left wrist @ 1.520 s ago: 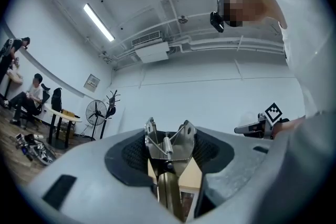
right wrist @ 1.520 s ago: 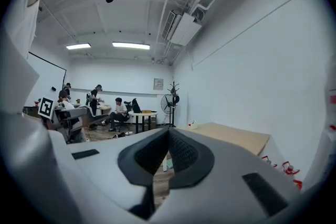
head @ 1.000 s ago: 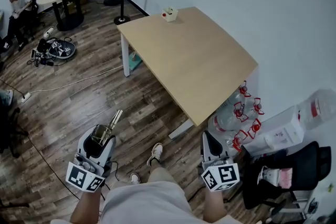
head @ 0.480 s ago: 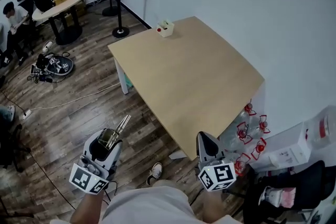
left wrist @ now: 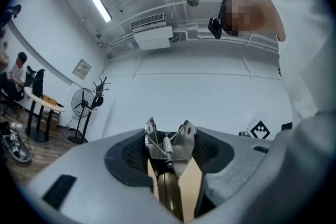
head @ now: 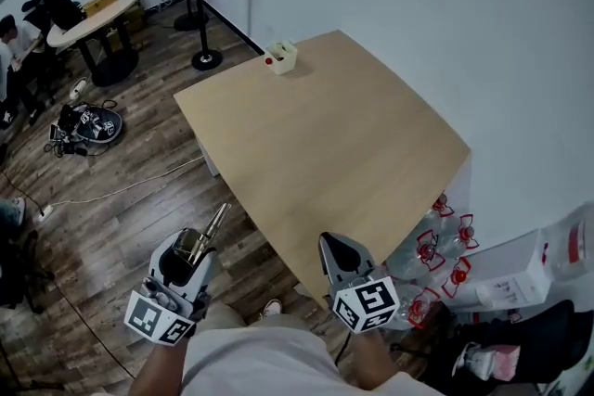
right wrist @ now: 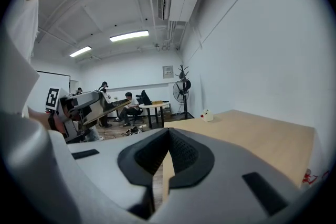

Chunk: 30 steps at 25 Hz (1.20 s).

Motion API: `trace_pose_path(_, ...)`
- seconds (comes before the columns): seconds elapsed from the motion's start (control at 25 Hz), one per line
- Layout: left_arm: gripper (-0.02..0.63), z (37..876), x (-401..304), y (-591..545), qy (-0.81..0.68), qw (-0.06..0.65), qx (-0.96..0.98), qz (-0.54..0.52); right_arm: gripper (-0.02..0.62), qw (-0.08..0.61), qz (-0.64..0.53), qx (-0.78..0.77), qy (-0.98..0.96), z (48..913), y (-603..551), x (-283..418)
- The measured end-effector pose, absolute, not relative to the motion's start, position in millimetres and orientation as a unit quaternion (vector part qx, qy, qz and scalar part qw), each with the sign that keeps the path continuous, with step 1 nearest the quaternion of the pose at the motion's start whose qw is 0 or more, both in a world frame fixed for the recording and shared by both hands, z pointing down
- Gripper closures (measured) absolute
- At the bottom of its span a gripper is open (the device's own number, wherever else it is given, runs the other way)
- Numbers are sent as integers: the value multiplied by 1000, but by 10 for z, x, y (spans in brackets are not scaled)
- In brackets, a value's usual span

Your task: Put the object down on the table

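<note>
Left gripper (head: 190,248) clamped on metal tool (head: 212,225), over wood floor (head: 121,181) beside bare tabletop (head: 343,134). Right gripper (head: 336,246) closed, empty. White box (head: 279,57) at far edge, fan (head: 206,60) beyond.

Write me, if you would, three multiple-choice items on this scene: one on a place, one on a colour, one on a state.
1. Where is the small white box?
A. On the floor
B. At the far corner of the light wooden table
C. On a chair

2. What colour is the tabletop?
A. Black
B. Red
C. Pale wood

3. What state is the left gripper in?
A. Open, empty
B. Shut on a silver metal spring tool
C. Lying on the table

Answers: 1 B, the box sits at the table's far corner; 2 C, the top is pale tan; 3 B, the jaws clamp the tool.
</note>
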<state>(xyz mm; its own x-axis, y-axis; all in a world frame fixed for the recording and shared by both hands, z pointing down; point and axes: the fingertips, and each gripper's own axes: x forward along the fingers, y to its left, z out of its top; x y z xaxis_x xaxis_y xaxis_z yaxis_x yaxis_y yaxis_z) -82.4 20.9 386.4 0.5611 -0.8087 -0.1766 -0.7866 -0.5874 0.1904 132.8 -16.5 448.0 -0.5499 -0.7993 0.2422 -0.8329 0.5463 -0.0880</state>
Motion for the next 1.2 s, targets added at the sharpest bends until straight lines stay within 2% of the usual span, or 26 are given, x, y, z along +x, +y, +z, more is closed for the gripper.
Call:
trace_pose_path(0.32,390,4102,-1080,-425,-432,71,891,-120,598,105,98,485,-862,4494,-699,1051)
trace_pose_path(0.52,390,3972,-1167,-922,-397,51,908,-125,598,110,99,506,-850,4463,-1057,908)
trace_pose_path(0.76,390,4079,-1326,-1254,-377,68,916,-121,598,111,99,524,-839,4451,-1332,697)
trace_pose_path(1.2,390,4583,-940,-1753,-323,80,942,-50,598,129,130,566,-804,4640,-1317,853)
